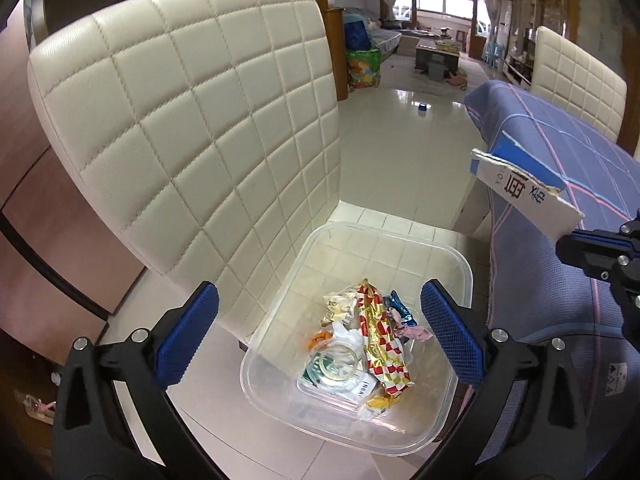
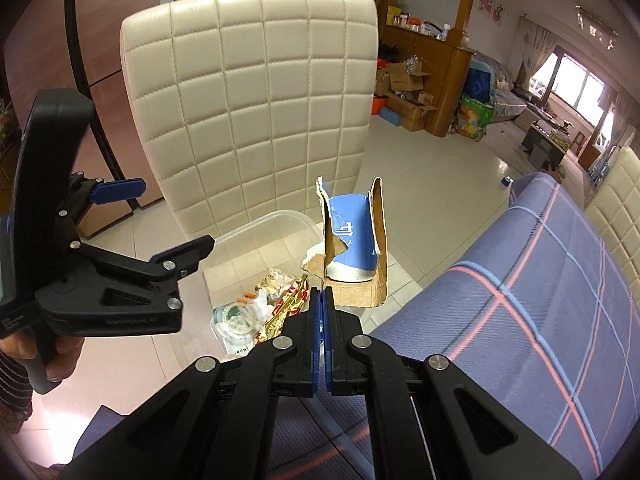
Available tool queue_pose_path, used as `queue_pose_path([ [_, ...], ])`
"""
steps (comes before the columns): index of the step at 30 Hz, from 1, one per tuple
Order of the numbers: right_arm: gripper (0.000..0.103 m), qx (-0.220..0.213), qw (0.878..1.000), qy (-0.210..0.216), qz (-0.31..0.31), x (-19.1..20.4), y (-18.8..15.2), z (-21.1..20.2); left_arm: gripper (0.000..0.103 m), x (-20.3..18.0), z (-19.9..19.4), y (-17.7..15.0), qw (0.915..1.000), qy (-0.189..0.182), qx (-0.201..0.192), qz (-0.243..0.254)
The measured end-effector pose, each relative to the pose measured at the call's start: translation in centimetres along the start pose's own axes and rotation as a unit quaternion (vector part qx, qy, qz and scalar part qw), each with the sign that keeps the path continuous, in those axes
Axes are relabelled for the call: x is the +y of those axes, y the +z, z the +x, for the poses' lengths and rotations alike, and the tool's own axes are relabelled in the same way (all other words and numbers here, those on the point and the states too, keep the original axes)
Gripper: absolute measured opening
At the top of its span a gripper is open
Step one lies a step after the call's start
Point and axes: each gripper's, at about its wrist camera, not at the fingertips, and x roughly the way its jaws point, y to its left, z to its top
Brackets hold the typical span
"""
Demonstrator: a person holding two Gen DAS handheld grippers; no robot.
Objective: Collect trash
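Observation:
A clear plastic bin point(image 1: 464, 276) sits on the white quilted chair's seat and holds several wrappers, among them a red-and-gold checkered one point(image 1: 380, 344). My left gripper point(image 1: 320, 336) is open and empty, hovering above the bin. My right gripper point(image 2: 322, 300) is shut on a torn blue-and-white cardboard piece point(image 2: 352, 240) and holds it upright above the bin's right side, next to the table edge. The cardboard piece also shows in the left wrist view point(image 1: 524, 192), with the right gripper point(image 1: 588, 248) at the far right. The bin point(image 2: 276, 220) and the left gripper point(image 2: 160, 224) show in the right wrist view.
The white quilted chair point(image 1: 192, 120) backs the bin. A table with a blue plaid cloth point(image 2: 540, 300) lies to the right, with a second white chair point(image 1: 576, 76) behind it. Glossy tiled floor point(image 1: 404, 132) stretches toward the living room.

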Motion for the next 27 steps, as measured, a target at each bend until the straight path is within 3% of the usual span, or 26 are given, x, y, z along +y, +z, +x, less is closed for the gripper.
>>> queue_pose_path([
  [13, 0.002, 0.035, 0.998, 0.034, -0.033, 3.3, 0.5, 2.4, 0.1, 3.2, -0.3, -1.8, 0.9991, 0.012, 0.008, -0.04],
  [21, 0.004, 0.026, 0.998, 0.005, -0.048, 3.7, 0.2, 1.8, 0.1, 3.9, -1.3, -2.1, 0.9986, 0.013, 0.005, -0.051],
  [22, 0.014, 0.026, 0.999, 0.002, -0.046, 3.5, 0.2, 1.7, 0.1, 3.9, -1.4, -2.1, 0.9986, 0.014, 0.003, -0.05],
  [23, 0.039, 0.022, 0.999, 0.0, -0.043, 3.3, 0.1, 1.5, 0.1, 3.9, -1.5, -2.0, 0.9986, 0.014, 0.002, -0.05],
  [24, 0.051, 0.017, 0.999, 0.0, -0.039, 3.0, 0.0, 1.2, 0.1, 3.8, -1.6, -2.0, 0.9986, 0.014, 0.001, -0.051],
  [25, 0.059, 0.006, 0.999, -0.005, -0.037, 2.8, -0.2, 0.6, 0.1, 3.8, -1.8, -2.0, 0.9986, 0.013, 0.001, -0.051],
  [27, 0.059, 0.003, 0.999, -0.007, -0.035, 2.5, -0.4, 0.2, 0.1, 3.6, -2.1, -2.0, 0.9986, 0.007, 0.0, -0.052],
])
